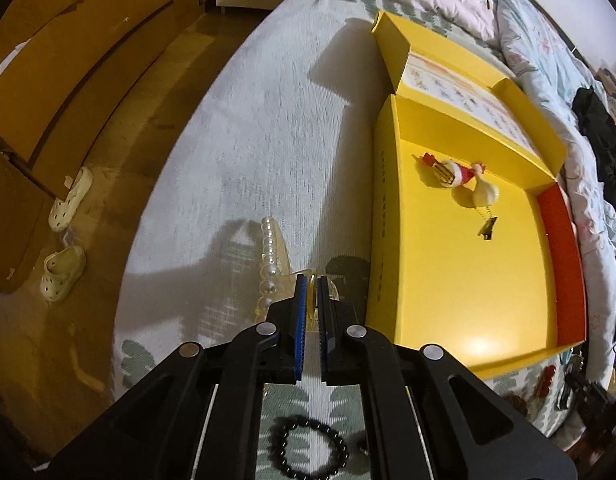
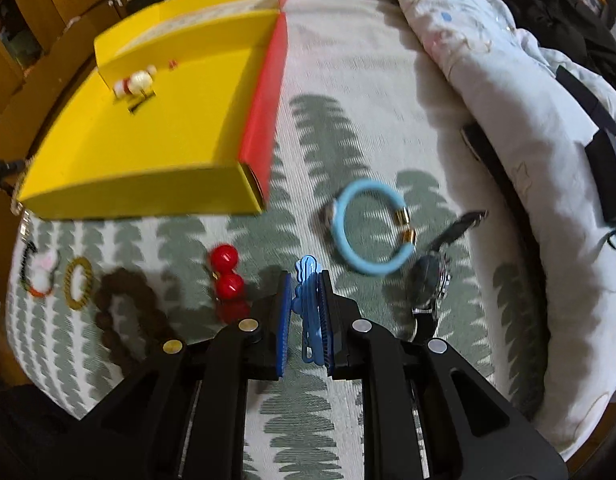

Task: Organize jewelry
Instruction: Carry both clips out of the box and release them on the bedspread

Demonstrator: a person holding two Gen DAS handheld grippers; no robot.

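Note:
My left gripper [image 1: 312, 280] is shut on a clear yellowish hair clip edged with pearls [image 1: 267, 264], held above the bedspread just left of the open yellow box [image 1: 460, 288]. Inside the box lie a red-and-white hair clip with a cream ball [image 1: 468, 180]. A black bead bracelet [image 1: 308, 450] lies below the left gripper. My right gripper [image 2: 305, 280] is shut on a blue hair clip [image 2: 310, 308]. Around it on the bedspread lie a red ball hair tie [image 2: 226, 276], a light blue bangle [image 2: 372, 232], a wristwatch [image 2: 430, 280], a brown bead bracelet [image 2: 127, 312] and a gold ring [image 2: 79, 283].
The yellow box [image 2: 139, 148] has a red side wall [image 2: 263, 100] and an open lid behind it. A crumpled quilt [image 2: 508, 80] and dark clothes [image 2: 556, 8] bound the right. The bed edge drops to a wooden floor with white slippers [image 1: 67, 236] on the left.

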